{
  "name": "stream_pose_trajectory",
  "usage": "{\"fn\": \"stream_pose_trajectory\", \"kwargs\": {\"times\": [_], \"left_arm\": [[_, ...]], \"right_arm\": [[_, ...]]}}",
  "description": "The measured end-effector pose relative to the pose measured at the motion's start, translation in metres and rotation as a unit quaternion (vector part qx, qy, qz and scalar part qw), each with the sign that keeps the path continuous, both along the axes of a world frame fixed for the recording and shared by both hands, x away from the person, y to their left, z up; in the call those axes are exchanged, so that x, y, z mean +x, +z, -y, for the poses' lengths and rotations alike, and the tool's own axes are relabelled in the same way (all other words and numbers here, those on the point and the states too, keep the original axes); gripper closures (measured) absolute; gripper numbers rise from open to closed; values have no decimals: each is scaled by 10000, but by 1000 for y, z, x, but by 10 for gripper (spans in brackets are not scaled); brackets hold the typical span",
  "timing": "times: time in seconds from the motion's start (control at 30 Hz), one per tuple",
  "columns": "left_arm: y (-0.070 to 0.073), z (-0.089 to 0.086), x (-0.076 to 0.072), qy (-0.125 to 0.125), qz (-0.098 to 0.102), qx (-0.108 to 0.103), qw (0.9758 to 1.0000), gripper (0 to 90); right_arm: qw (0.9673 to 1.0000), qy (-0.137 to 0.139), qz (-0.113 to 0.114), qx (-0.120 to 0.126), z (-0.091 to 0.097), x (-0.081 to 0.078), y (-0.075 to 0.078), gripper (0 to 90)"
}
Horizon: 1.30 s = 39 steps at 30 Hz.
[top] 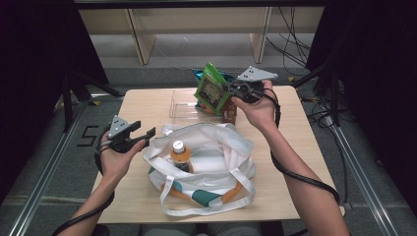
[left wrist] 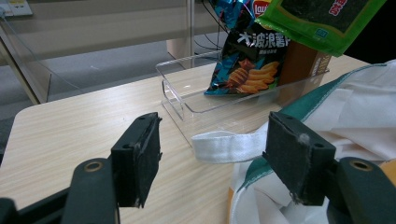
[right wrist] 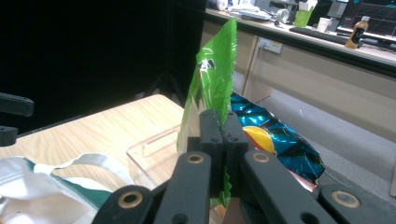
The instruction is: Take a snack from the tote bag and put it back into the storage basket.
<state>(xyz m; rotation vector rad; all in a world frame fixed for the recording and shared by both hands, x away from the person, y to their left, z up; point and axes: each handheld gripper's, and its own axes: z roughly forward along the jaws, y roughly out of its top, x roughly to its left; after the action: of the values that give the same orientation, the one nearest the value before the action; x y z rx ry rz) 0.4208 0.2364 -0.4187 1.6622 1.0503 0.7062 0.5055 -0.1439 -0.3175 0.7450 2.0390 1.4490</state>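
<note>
High view: wooden table (top: pixel 290 147) | right hand-held gripper (top: pixel 235 90) clamps green packet (top: pixel 212 88) | left hand-held gripper (top: pixel 149 132) agape, empty

Left tool (top: pixel 149 132), right tool (top: pixel 231 88): black jaws, brass-ringed pivot holes, grey three-cornered top plates with small holes, black trailing cables; forearms unsleeved.

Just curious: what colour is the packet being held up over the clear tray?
Bright green packet, with a darker printed panel; clearest in the high view.
</note>
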Motion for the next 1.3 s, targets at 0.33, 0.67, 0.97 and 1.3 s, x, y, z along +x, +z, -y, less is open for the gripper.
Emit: {"fn": "stream_pose_trajectory", "kwargs": {"times": [0.33,0.67,0.97,1.3], "left_arm": [[0,0,0,-17,-4,-6,10000,349],[-1,1,0,-15,-12,4,10000,349],[-1,1,0,-16,-10,-12,10000,349],[-2,0,1,-19,-24,3,10000,349]], "right_arm": [[9999,-93,38,-33,-6,7,-6,900],[9998,-128,111,-79,-12,12,-13,900],[9989,-225,365,-213,-14,19,-16,900],[9986,-315,311,-290,-19,21,-25,900]]}}
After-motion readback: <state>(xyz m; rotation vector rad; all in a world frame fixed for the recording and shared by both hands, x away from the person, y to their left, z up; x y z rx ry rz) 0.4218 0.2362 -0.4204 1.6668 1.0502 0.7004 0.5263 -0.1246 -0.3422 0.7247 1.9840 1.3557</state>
